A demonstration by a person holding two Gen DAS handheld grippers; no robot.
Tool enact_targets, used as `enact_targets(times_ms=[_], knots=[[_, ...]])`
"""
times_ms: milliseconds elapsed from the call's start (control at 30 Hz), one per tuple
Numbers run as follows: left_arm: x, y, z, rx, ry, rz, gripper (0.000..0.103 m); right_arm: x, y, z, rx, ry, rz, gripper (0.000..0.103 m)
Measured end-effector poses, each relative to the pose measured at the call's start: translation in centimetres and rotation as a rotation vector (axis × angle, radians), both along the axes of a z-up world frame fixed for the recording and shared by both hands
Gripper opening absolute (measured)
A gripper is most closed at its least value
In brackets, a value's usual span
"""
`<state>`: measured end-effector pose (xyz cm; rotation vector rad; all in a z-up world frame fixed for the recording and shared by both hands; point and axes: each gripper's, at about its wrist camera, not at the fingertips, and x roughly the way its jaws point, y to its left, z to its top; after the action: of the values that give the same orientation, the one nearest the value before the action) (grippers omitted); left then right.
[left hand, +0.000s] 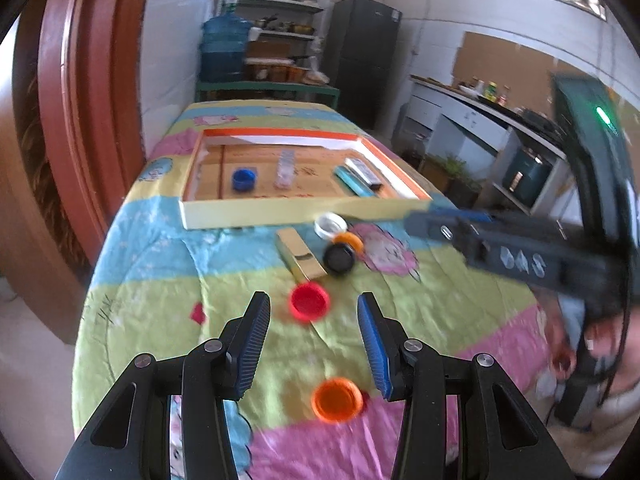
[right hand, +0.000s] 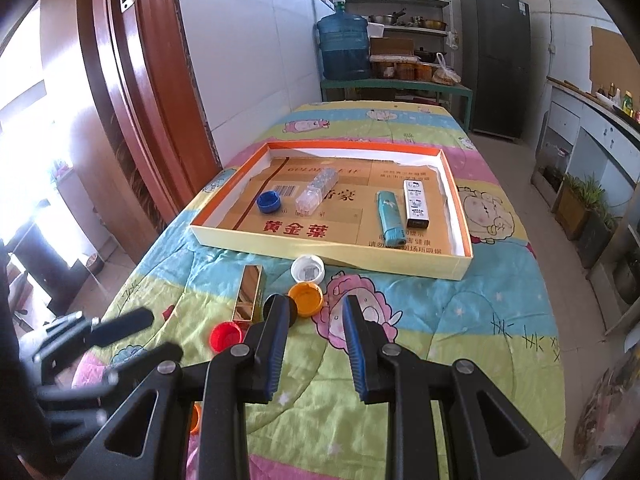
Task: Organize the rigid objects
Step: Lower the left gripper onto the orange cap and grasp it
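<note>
While the red cap (left hand: 309, 302) sits on the quilt-covered tabletop (left hand: 168, 276) well short of the tray (left hand: 304, 210), the left gripper (left hand: 314, 322) hovers just behind it, jaws about half open, nothing between them. Orange cap (left hand: 337, 400) lies nearer than the red cap, below the jaws. Gold box (left hand: 300, 255), black cap (left hand: 339, 258), second orange cap (right hand: 306, 299) and white cap (right hand: 307, 269) cluster between red cap and tray. Blue cap (right hand: 268, 202), clear case (right hand: 316, 190), teal lighter (right hand: 389, 218) and white lighter (right hand: 416, 203) are in the tray. Right gripper (right hand: 316, 324): jaws narrowly apart, empty, right of the red cap.
</note>
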<state>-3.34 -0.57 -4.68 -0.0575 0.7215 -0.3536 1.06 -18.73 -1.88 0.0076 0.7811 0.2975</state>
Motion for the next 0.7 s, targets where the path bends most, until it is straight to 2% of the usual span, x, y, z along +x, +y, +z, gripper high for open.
enact_targets(times_ms=[300,700], knots=[[-3.7,-1.3,-2.4,0.044,-0.039,-0.072,0.047,-0.2,0.1,-0.6,-0.004,0.014,0.002,0.028],[-3.6,-1.3,-4.2,0.06,-0.007,-0.055,0.047,-0.6,0.1,-0.8,-0.009,0.02,0.003,0.028]])
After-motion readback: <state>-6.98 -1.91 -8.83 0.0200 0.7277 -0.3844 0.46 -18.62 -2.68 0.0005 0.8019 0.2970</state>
